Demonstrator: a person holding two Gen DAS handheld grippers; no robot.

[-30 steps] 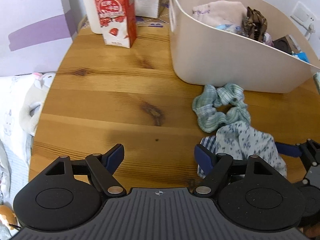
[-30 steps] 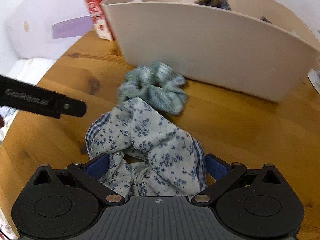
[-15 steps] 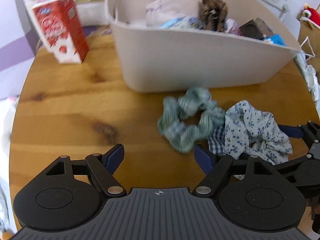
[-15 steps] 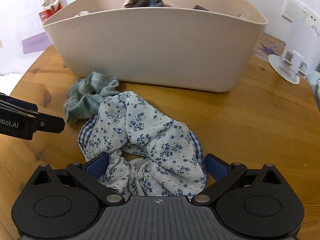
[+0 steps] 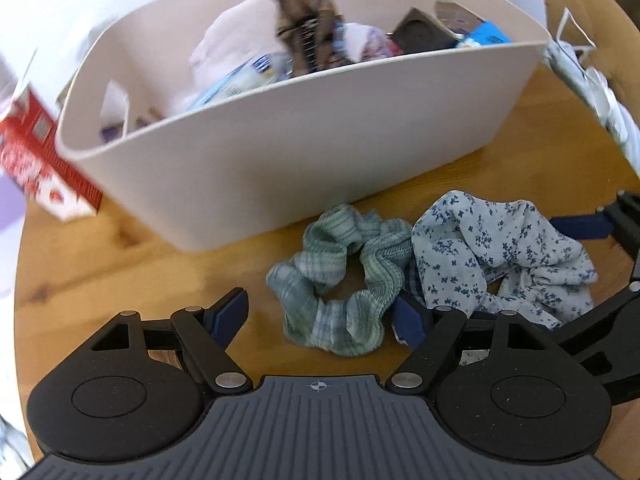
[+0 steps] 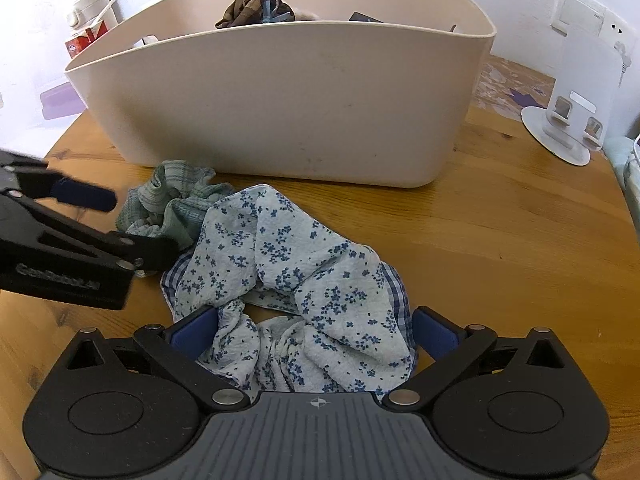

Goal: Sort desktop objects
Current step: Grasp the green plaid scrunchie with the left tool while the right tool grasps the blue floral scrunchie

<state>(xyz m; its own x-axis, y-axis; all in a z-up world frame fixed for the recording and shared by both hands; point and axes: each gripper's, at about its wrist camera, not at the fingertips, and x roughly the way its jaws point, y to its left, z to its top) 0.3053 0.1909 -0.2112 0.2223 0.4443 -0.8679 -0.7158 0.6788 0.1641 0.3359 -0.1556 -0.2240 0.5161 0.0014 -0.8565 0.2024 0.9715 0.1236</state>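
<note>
A green checked scrunchie [image 5: 340, 280] lies on the wooden table [image 6: 500, 240] in front of a cream bin [image 5: 320, 152]. My left gripper [image 5: 318, 316] stands wide open, one finger on each side of the scrunchie's near part, pads apart from it. Touching it on the right lies a floral blue-and-white scrunchie [image 6: 300, 280]. My right gripper [image 6: 314, 330] is open around that one's near edge, with fabric brushing the left pad. The right wrist view shows the left gripper [image 6: 120, 224] over the green scrunchie [image 6: 176, 196]. The floral scrunchie [image 5: 500, 252] also shows in the left wrist view.
The cream bin [image 6: 280, 100] holds cloth items, a brown scrunchie and small boxes. A red milk carton [image 5: 36, 168] stands left of it. A white stand [image 6: 572, 100] sits at the table's far right, near a wall socket. Bare wood lies right of the floral scrunchie.
My left gripper has swung right and rolled, so the green scrunchie now lies between its fingers instead of off to the right. The right gripper shifted slightly, still around the floral scrunchie.
</note>
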